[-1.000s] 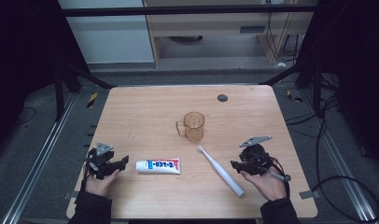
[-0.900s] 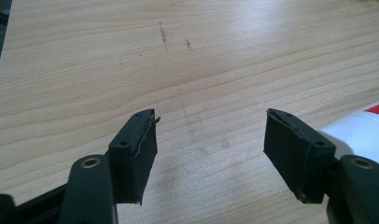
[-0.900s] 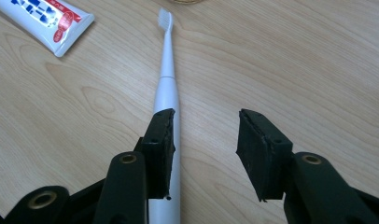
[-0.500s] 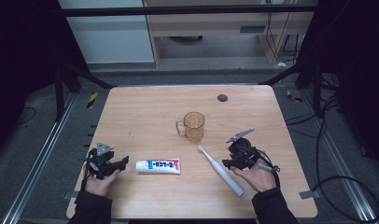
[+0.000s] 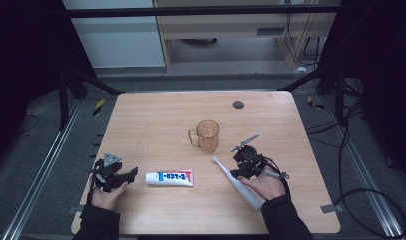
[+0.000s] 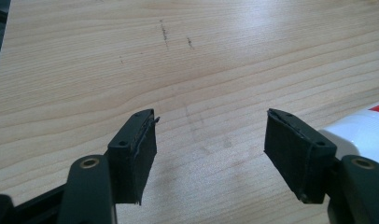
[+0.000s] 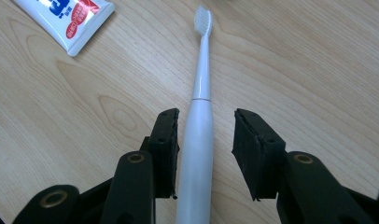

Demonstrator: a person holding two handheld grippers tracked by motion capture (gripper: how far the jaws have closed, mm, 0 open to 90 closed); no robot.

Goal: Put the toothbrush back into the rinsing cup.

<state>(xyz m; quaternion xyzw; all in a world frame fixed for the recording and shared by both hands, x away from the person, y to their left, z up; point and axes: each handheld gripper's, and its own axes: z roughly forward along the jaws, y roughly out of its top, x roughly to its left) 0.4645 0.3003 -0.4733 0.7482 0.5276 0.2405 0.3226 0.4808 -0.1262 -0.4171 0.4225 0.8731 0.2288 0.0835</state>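
Your right claw [image 7: 204, 149] straddles the toothbrush [image 7: 198, 116] handle, jaws just closing, not yet gripping; your left claw [image 6: 208, 156] waits open, empty.

Even overhead light on the table [image 5: 156, 125]; dark surroundings, soft blur, faint shadows.

On the wooden table [image 5: 156, 120] a white toothbrush [image 5: 237, 183] is laid diagonally, and the right gripper [image 5: 239, 169] is held just over its middle. A toothpaste tube [image 5: 169, 177] is placed flat left of it. The left gripper [image 5: 126, 176] is rested near the tube. An amber cup [image 5: 208, 135] is seen upright behind the toothbrush.
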